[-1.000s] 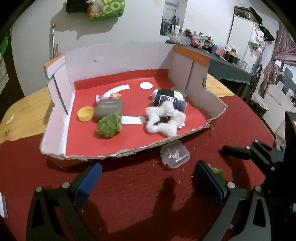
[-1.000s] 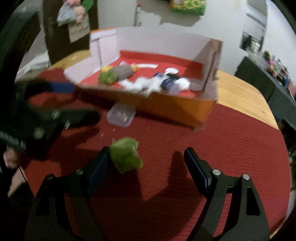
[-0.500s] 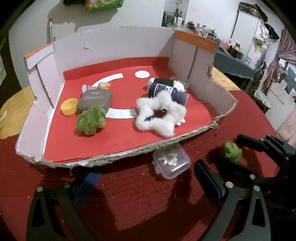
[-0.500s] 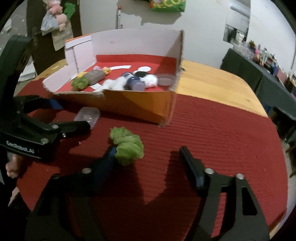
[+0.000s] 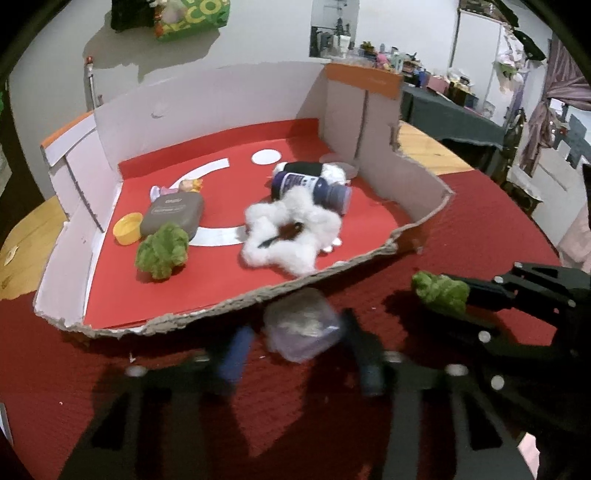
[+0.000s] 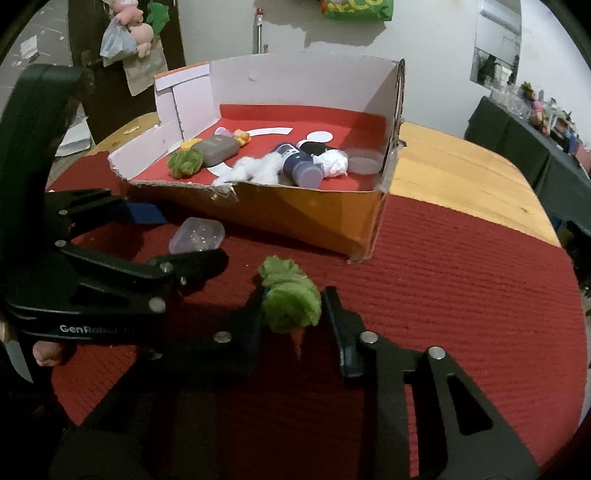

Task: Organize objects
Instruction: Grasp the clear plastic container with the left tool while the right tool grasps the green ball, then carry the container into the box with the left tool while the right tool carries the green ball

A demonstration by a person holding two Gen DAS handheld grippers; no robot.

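Right wrist view: right gripper [image 6: 291, 314] jaws, just closing, pinch the fuzzy green pompom [image 6: 290, 300]; left gripper [image 5: 295, 354] jaws, also closing, bracket the small clear plastic case [image 5: 301, 328], contact unclear.

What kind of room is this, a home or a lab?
Most likely a lived-in home. A wooden table under a red cloth holds a cut-down cardboard box, a shopping bag hangs on the wall, and a cluttered side table stands behind.
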